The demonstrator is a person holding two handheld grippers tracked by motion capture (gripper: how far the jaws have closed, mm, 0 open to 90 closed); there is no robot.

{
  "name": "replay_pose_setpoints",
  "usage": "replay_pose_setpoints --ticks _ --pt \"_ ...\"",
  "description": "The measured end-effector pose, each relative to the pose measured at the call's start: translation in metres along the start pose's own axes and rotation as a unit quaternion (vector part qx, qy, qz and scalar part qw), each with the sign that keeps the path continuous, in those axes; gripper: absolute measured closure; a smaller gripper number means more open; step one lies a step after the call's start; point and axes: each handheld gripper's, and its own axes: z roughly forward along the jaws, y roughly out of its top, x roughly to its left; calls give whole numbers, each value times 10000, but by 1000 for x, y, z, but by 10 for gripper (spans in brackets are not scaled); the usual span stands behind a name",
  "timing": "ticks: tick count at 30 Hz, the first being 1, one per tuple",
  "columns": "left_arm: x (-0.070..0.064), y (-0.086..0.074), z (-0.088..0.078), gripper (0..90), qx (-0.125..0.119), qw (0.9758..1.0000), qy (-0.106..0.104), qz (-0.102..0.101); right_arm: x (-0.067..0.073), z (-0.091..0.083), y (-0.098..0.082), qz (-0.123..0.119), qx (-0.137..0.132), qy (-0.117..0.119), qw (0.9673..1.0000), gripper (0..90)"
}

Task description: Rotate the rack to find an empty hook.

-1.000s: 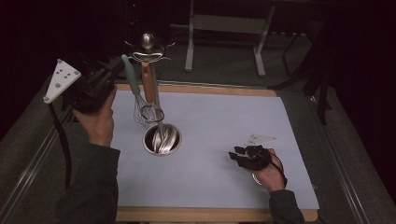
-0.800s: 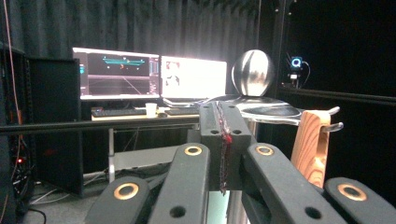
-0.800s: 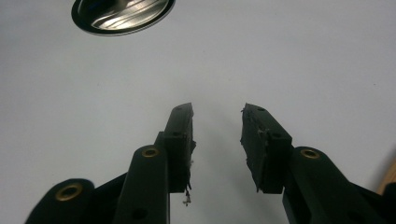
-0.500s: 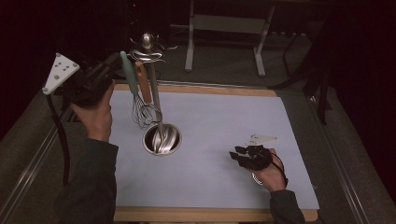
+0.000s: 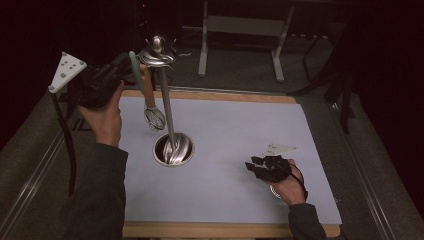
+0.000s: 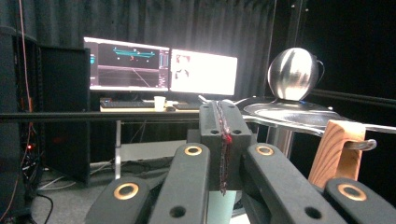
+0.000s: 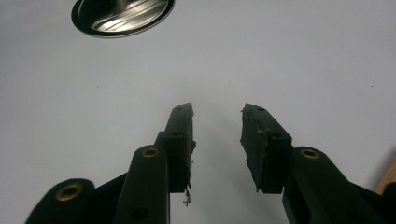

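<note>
Eyes on a whisk [image 5: 154, 116] up at ten o'clock on the pale mat [image 5: 240, 125]: wooden handle, wire balloon head pointing down, clear of the mat. Hangs by a small metal loop from the rim of a steel utensil rack [image 5: 167, 117]. Worth noting a slim teal handle [image 5: 135, 67] just beside the wooden one, on its nine o'clock side, tilted a touch.

Over to the left gripper [image 6: 223, 140]: raised off the table at ten o'clock, jaws pressed flat together, pad against pad. Sits right against that teal handle; can't tell whether any of it is pinched. Looking along those jaws, picks up the wooden handle close at three o'clock and the rack's shiny ball top at one o'clock.

Down to the right gripper [image 7: 217, 140], low over the mat at four o'clock: jaws apart, nothing between them, bare mat under the tips.

Now the room to move. Round steel base of the rack [image 5: 173, 150] planted at nine o'clock of the mat's middle, well apart from the right gripper. Plenty of open mat from twelve through six o'clock. Wooden table edge [image 5: 220, 230] showing along six o'clock, close behind the right hand. Dark floor and a grey frame beyond twelve o'clock.
</note>
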Motion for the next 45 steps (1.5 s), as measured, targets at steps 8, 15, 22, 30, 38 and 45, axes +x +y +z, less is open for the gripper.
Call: replay_pose_setpoints --ticks 8,15,22,30,38,45 --pt "4 2 7 900 80 9999 60 -7 -1 0 -1 27 1 -10 10000 631" --pt "6 3 12 900 128 9999 71 -31 -3 -1 -1 44 -24 -14 10000 631" --pt "7 4 16 900 181 9998 91 -34 -3 -1 -1 47 -18 -14 10000 631" --pt "8 5 19 900 217 9997 102 -38 -4 -1 -2 53 -22 -11 10000 631" --pt "9 5 16 900 252 9997 75 -3 -5 -2 -2 65 -25 -28 10000 631" --pt "10 7 11 900 261 9996 75 47 -5 -3 -2 79 -26 -26 10000 631"
